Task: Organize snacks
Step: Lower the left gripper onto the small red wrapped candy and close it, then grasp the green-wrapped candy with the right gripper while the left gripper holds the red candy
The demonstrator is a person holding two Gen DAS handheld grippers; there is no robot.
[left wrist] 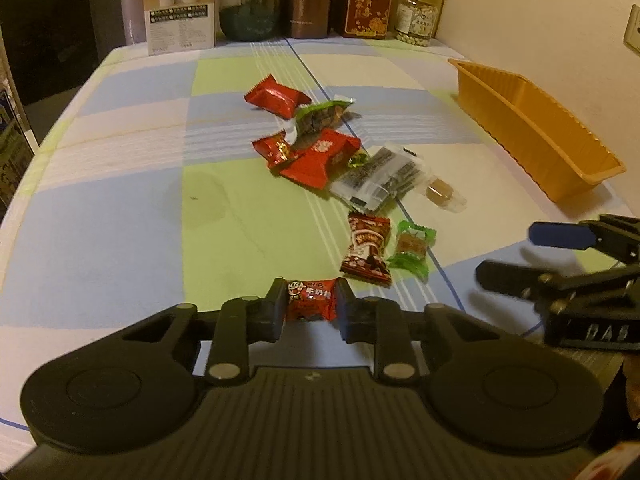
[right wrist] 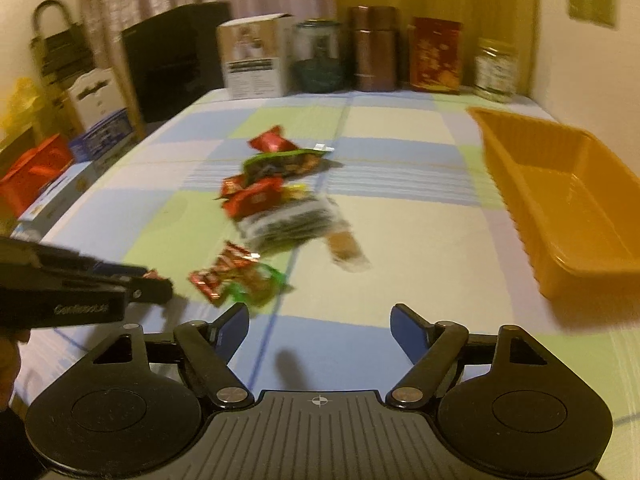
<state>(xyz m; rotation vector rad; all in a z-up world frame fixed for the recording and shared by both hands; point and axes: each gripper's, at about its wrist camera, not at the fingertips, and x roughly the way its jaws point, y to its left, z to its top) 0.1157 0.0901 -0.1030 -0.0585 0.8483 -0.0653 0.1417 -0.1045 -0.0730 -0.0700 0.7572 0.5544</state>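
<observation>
Between the left gripper point(left wrist: 309, 306) fingers point(left wrist: 269, 312): a small red milk candy point(left wrist: 310, 299), clamped from both sides and held near the front edge of the desk point(left wrist: 100, 240). Right wrist view shows the same gripper at far left with a bit of red wrapper at its tip point(right wrist: 154, 276).

Right gripper point(right wrist: 319, 330): fingers wide apart with blue pads point(right wrist: 232, 326), nothing between them, sitting over the front of the desk. In the left wrist view it shows at the right edge point(left wrist: 532, 252).

Other snacks are scattered mid-desk on the checked cloth:
- red-brown patterned packet point(left wrist: 367, 248) just beside a green-wrapped candy point(left wrist: 414, 248), nearest the held candy
- clear packet with black print point(left wrist: 380, 180), with a brown candy in clear wrap point(left wrist: 440, 194) just beside it on the right
- large red packet point(left wrist: 320, 158) and a small red candy point(left wrist: 274, 148) touching it on the left
- green packet with dark contents point(left wrist: 320, 118) overlapping those two
- red pillow-pack point(left wrist: 276, 96) farthest back

Orange tray point(left wrist: 532, 128) sits along the right side of the desk, well apart from the pile; right wrist view shows its inside bare point(right wrist: 560, 200).

Back edge row: white box point(left wrist: 180, 8), dark glazed jar point(left wrist: 249, 4), brown metal canister point(left wrist: 310, 4), red printed box point(left wrist: 368, 4), clear jar of light-coloured snacks point(left wrist: 416, 18). Right wrist view is motion-blurred, so details of the pile can't be read there.
</observation>
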